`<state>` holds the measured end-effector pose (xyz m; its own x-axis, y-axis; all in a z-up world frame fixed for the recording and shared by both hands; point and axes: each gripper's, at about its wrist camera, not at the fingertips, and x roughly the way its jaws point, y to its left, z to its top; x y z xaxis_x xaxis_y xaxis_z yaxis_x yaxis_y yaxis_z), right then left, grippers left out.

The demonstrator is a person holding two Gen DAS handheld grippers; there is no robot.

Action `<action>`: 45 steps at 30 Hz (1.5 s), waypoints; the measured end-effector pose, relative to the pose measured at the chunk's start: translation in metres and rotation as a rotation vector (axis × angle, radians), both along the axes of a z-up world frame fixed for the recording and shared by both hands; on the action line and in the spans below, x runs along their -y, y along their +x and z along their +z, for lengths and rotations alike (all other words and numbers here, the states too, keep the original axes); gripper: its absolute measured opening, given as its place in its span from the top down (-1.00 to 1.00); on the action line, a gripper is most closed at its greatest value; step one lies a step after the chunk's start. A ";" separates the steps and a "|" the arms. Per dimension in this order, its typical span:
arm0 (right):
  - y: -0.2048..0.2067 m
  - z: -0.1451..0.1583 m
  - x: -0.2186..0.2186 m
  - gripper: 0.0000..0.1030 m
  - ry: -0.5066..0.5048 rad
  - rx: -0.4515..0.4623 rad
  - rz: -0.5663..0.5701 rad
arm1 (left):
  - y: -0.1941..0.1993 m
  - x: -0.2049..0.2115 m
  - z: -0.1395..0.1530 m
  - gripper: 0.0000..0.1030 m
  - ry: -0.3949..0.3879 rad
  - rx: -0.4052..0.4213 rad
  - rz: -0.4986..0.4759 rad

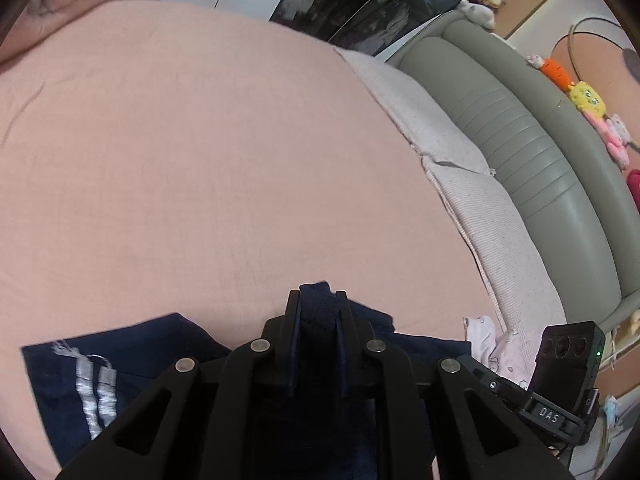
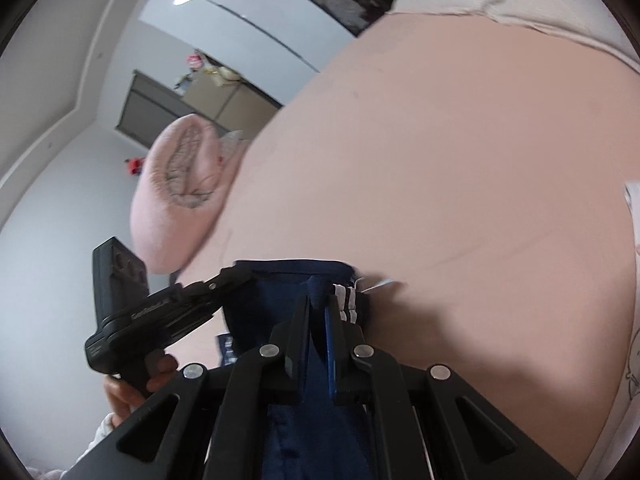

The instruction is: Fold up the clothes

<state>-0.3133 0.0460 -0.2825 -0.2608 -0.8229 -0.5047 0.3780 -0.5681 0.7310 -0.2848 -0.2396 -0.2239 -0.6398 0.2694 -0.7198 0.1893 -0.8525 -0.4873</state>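
A navy blue garment (image 1: 132, 364) with silver-white side stripes (image 1: 96, 392) lies at the near edge of a pink bed sheet (image 1: 200, 160). My left gripper (image 1: 318, 300) is shut on a bunched fold of the navy cloth. My right gripper (image 2: 320, 292) is shut on another fold of the same navy garment (image 2: 276, 300), next to its white stripes (image 2: 346, 300). The other gripper's body (image 2: 128, 312) and the hand holding it show at the left of the right wrist view. Most of the garment is hidden under the grippers.
A grey padded headboard (image 1: 520, 152) and a pale mattress cover (image 1: 460, 184) run along the right. Plush toys (image 1: 588, 96) sit behind the headboard. A light pink garment (image 1: 496, 348) lies at the bed's right edge. A pink pillow (image 2: 180, 188) lies at the bed's far left.
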 end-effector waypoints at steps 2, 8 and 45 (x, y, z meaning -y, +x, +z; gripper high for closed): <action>0.007 0.008 -0.001 0.92 0.013 -0.028 0.015 | 0.004 0.002 0.007 0.76 0.006 -0.016 0.005; 0.026 0.017 0.006 0.92 0.055 -0.062 0.081 | 0.016 0.005 0.016 0.76 -0.034 -0.027 0.017; 0.008 0.013 -0.025 0.92 0.254 -0.123 -0.065 | -0.046 -0.031 -0.056 0.65 -0.258 0.318 -0.100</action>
